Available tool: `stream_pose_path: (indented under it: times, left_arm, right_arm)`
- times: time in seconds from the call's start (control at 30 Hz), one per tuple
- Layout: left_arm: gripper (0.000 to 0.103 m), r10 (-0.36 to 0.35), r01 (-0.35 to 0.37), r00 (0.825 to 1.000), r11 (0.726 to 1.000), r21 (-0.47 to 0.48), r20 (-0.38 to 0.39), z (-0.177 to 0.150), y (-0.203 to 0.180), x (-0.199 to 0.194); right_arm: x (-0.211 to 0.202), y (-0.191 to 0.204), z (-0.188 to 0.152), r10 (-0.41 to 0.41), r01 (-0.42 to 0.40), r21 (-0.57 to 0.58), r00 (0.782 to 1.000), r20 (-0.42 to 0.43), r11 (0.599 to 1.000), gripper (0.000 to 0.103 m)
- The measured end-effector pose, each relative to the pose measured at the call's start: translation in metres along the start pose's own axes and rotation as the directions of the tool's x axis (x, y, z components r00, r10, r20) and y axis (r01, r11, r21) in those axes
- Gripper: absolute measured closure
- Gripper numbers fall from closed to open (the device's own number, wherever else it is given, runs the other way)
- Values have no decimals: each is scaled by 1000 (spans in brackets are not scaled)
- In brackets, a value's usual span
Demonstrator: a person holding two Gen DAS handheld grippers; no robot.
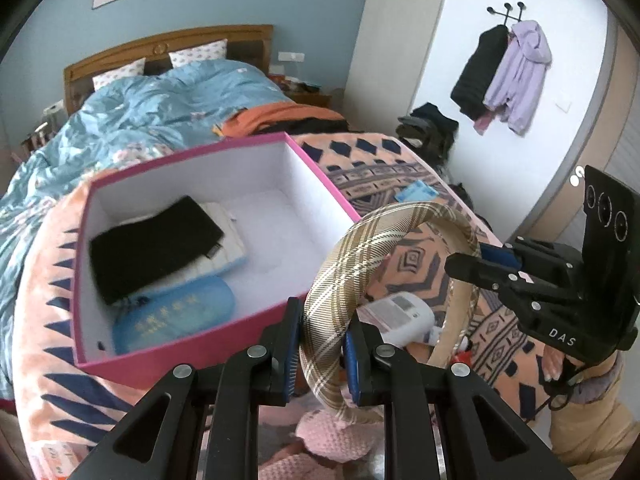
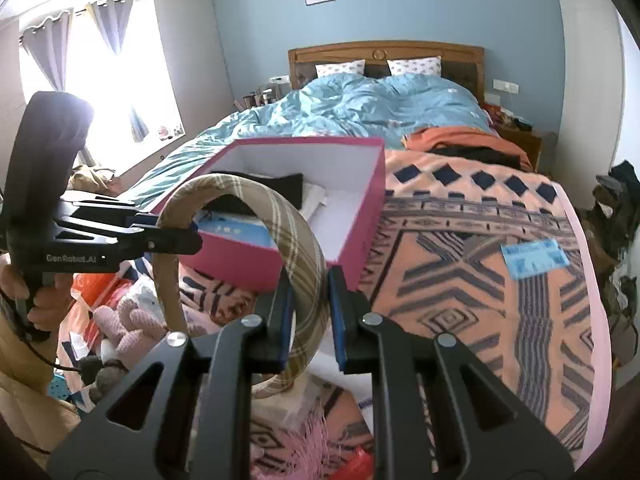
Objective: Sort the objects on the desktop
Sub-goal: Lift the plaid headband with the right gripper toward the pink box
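Observation:
A beige plaid headband (image 1: 340, 268) arches between my two grippers, just right of the open pink box (image 1: 200, 352). My left gripper (image 1: 322, 344) is shut on one end of the headband. My right gripper (image 2: 308, 312) closes on the other side of the headband (image 2: 296, 248); it also shows in the left wrist view (image 1: 476, 258) at the band's far side. The box (image 2: 360, 216) holds a black cloth (image 1: 156, 240), a white padded item (image 1: 224, 236) and a blue pouch (image 1: 176, 316).
The box stands on a table under a peach patterned cloth (image 2: 480, 280). A blue packet (image 2: 536, 258) lies on the cloth. A white device (image 1: 404, 316) and pink knitted items (image 2: 128, 320) lie near the front. A bed (image 2: 360, 104) is behind.

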State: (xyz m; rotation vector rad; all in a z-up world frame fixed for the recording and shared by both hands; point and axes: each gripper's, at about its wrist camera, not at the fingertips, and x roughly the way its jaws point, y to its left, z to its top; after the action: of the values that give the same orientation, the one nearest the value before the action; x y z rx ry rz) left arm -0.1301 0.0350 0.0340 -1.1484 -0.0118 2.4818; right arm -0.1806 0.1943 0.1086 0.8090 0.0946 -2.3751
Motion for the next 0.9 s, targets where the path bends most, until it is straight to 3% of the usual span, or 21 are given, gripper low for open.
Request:
stream_pose_path:
  times: [0.6,0.9]
  left_arm:
    - [85,53,-51,998,997,-58,31,12,27,2]
    - [85,54,-51,998,995,-86,33,18,37,8]
  right_arm:
    - [27,9,31,36,-35,-38,999,15,999,84]
    - [40,3,40,52,-53,19,998,23,998,85]
